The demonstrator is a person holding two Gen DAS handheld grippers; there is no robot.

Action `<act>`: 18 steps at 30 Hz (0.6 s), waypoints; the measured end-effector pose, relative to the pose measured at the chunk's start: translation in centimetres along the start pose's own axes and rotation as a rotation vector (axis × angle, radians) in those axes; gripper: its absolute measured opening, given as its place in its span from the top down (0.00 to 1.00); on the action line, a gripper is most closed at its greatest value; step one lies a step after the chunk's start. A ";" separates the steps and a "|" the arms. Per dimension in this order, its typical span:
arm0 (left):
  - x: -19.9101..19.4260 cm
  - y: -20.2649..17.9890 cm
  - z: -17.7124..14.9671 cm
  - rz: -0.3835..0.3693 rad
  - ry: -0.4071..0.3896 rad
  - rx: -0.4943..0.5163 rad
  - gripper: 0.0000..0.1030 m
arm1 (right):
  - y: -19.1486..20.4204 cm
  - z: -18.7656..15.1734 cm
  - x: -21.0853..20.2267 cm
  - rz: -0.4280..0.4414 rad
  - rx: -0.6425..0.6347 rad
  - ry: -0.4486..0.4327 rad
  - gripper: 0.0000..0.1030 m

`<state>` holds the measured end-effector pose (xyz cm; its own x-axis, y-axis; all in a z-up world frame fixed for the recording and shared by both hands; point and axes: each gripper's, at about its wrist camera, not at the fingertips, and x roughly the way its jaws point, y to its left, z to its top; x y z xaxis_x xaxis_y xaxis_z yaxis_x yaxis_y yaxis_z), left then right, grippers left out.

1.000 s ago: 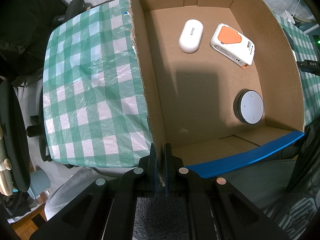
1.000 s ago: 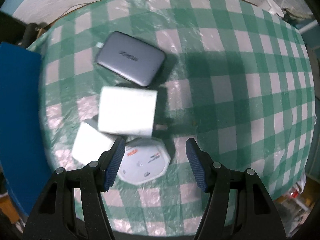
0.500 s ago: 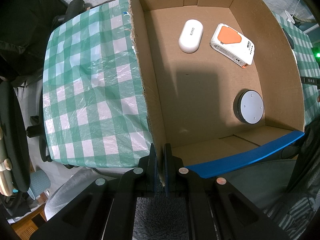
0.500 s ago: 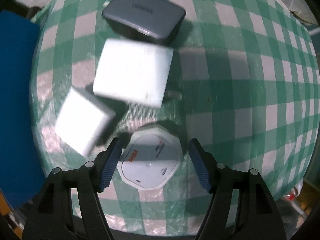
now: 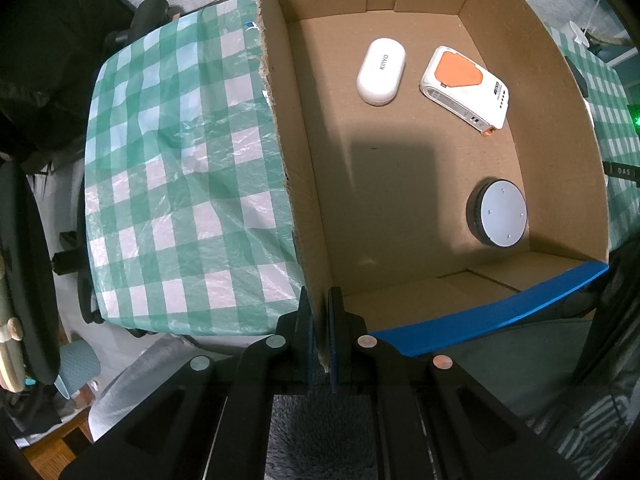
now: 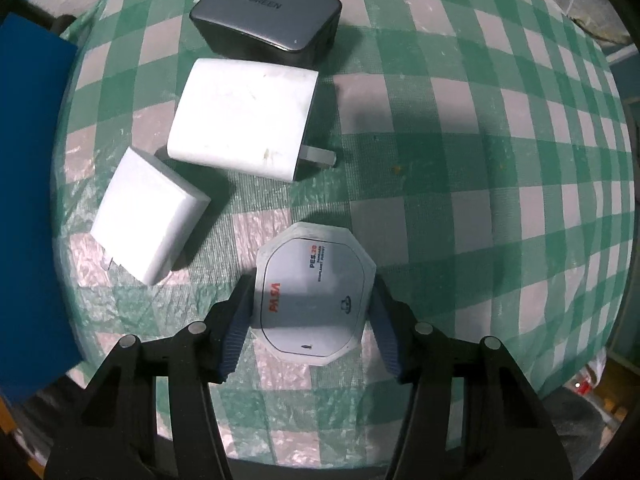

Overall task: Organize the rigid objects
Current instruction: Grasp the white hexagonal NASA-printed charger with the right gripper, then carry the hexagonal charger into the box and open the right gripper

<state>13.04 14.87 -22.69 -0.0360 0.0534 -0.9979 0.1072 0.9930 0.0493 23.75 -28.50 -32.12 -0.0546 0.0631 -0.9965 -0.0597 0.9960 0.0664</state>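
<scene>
Left tongs (image 5: 320, 332): pinched shut on the left wall of the cardboard box (image 5: 294, 184), near its front corner, one pad inside and one outside. Box sits open on the worktop (image 5: 180, 168), which wears a green-and-white check cloth. Blue tape along the box's front rim. On the box floor, toward the back: white pill-shaped case (image 5: 381, 71), and to its right a white device with an orange panel (image 5: 464, 88), close to the right wall. Nearer the front right corner: round grey puck (image 5: 498, 212), lying flat, close beside the right wall.

Right tongs (image 6: 310, 316): closing around the octagonal white device (image 6: 314, 294), which lies flat on the cloth near the worktop's front edge; device between the pads, both pads at its sides, full contact not clear. Left of it and apart: small white charger (image 6: 146, 214), prongs toward the front. Behind that, toward the middle: larger white charger (image 6: 242, 118), prongs pointing right. Further back, touching or just beside it: grey charger (image 6: 266, 20). Blue box edge (image 6: 32, 200) along the worktop's left side.
</scene>
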 end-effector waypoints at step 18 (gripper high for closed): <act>0.0 -0.1 0.0 0.003 0.001 0.004 0.95 | 4.4 -1.2 -6.8 0.012 -0.171 -0.066 0.46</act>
<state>13.00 14.75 -22.73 -0.0366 0.0568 -0.9977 0.1113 0.9924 0.0524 22.63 -24.63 -24.95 0.0084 0.0848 -0.9964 -0.2282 0.9703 0.0807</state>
